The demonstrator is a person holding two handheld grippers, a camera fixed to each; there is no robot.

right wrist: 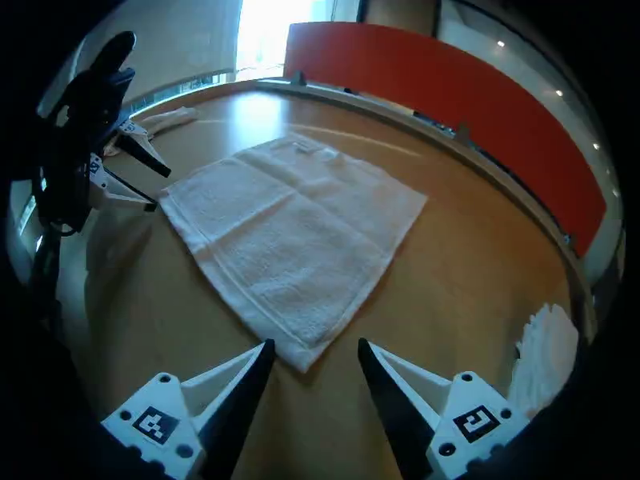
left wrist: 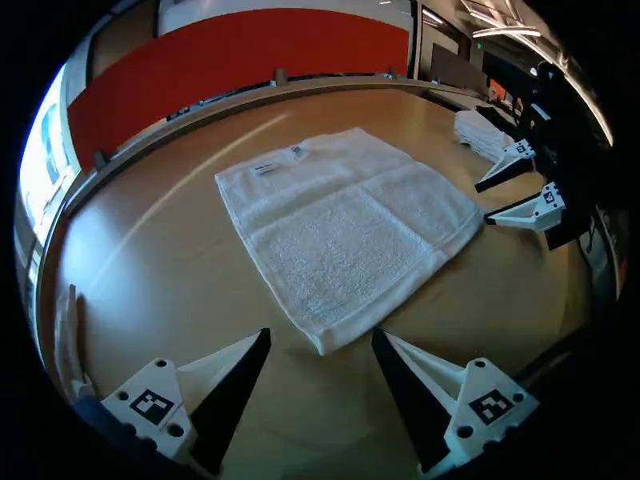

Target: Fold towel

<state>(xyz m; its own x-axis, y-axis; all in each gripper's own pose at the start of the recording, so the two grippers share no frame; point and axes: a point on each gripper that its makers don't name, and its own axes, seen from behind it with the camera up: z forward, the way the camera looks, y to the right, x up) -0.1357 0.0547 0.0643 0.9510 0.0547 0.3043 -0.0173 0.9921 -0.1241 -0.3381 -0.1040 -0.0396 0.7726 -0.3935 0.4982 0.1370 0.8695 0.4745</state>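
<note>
**Q:** Where is the towel?
**A:** The white towel [left wrist: 344, 224] lies spread flat on the wooden surface [left wrist: 152, 264], with one corner between the left gripper's [left wrist: 320, 331] jaws.
**Q:** And the jaws?
**A:** Both pairs gape wide, gripping nothing. Another corner lies between the right gripper's [right wrist: 314, 342].

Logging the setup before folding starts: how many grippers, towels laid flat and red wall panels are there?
grippers: 2, the left gripper and the right gripper
towel laid flat: 1
red panel: 1
Total: 4
</note>
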